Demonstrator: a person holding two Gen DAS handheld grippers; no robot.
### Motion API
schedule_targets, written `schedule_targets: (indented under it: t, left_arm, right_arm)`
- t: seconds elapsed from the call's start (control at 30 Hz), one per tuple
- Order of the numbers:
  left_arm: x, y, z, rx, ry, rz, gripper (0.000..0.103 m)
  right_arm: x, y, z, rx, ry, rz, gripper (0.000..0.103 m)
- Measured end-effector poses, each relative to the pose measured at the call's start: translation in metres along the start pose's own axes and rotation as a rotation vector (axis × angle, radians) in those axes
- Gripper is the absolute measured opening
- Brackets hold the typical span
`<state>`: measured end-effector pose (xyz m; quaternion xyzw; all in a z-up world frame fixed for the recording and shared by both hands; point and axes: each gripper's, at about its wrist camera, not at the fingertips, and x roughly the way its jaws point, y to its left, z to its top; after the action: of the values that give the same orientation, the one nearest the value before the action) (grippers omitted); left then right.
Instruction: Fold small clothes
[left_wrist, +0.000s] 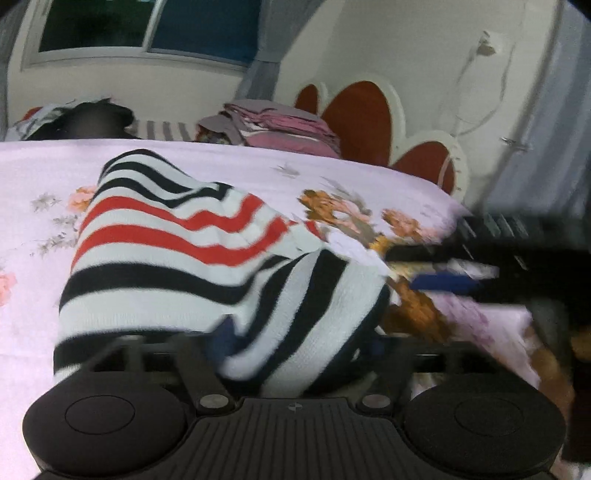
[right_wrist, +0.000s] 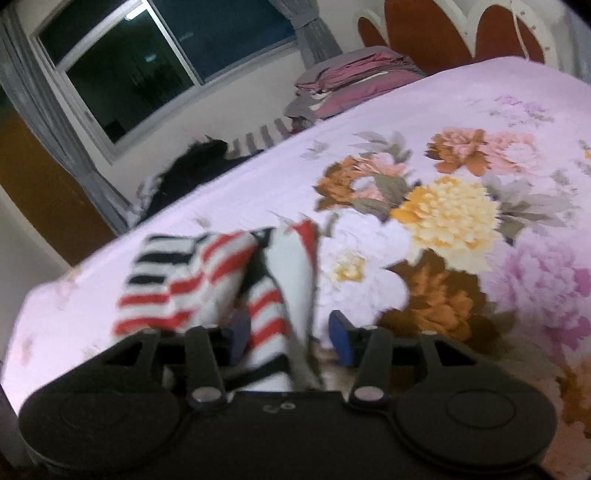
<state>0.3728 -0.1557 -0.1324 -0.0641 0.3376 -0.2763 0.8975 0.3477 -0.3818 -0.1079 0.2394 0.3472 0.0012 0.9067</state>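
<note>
A small knit garment with white, red and black stripes lies bunched on the floral bedspread. Its near end drapes over my left gripper, hiding most of the blue fingers, so I cannot tell how the jaws stand. In the right wrist view the garment lies left of centre, and a strip of it hangs between the blue fingers of my right gripper, whose jaws stand apart. The right gripper also shows at the right of the left wrist view.
A stack of folded pink and grey laundry sits at the far side of the bed, by the red and white headboard. A dark pile of clothes lies far left. A window is behind.
</note>
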Motion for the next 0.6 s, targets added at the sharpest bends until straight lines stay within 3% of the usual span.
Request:
schedule_targets:
  t: [0.1,0.2,0.47,0.6]
  left_arm:
    - [-0.021,-0.007,-0.012,0.03,0.018,-0.017,0.078]
    - [-0.053,0.011,-0.019,-0.033,-0.001,-0.016,0.078]
    - [-0.102,0.079,-0.01,-0.141,-0.092,0.168,0.078]
    - [-0.102,0.108,-0.008,-0.208,-0.096,0.229,0.078]
  right_arm:
    - [0.011,0.014,0.008,0.002,0.051,0.076,0.055]
    - [0.033,0.025,0.011,0.009,0.131,0.127,0.057]
    - [0.088,0.029,0.002,0.031,0.237,0.099,0.058]
    - [0.1,0.029,-0.003,0.047,0.256,0.116,0.042]
